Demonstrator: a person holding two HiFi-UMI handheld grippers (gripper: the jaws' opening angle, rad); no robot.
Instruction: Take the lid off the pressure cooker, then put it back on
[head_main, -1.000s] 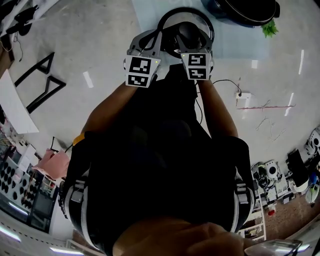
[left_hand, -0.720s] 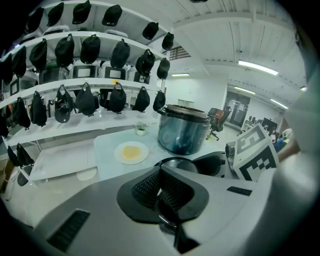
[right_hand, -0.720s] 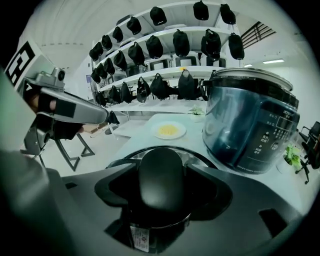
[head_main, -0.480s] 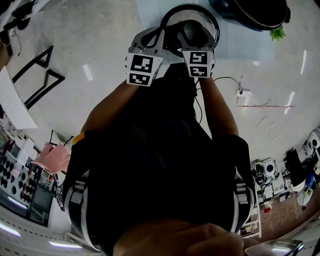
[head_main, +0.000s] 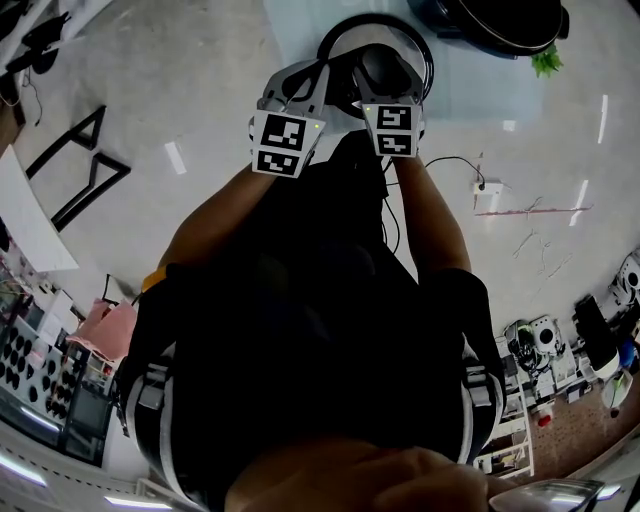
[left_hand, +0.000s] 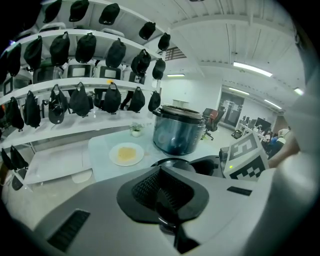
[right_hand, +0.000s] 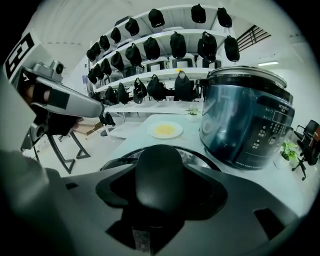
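The cooker's lid (head_main: 422, 52) is off the pot and sits low over the pale blue table (head_main: 300, 25), near its front edge. Its black handle (right_hand: 160, 180) fills the gap between the jaws of my right gripper (right_hand: 160, 167). Those jaws have just been closing, and their pads lie against the handle on both sides. My left gripper (left_hand: 161, 172) is shut, with its tips at the lid's left rim (left_hand: 172, 161); I cannot tell whether it pinches the rim. The dark blue pressure cooker (right_hand: 245, 120) stands open-topped just behind and to the right.
A white plate (right_hand: 165, 130) with yellow food and a small potted plant (left_hand: 135, 131) sit farther back on the table. Curved white shelves (left_hand: 75, 82) hung with black caps rise behind it. A black stand (head_main: 85, 160) is on the floor at the left.
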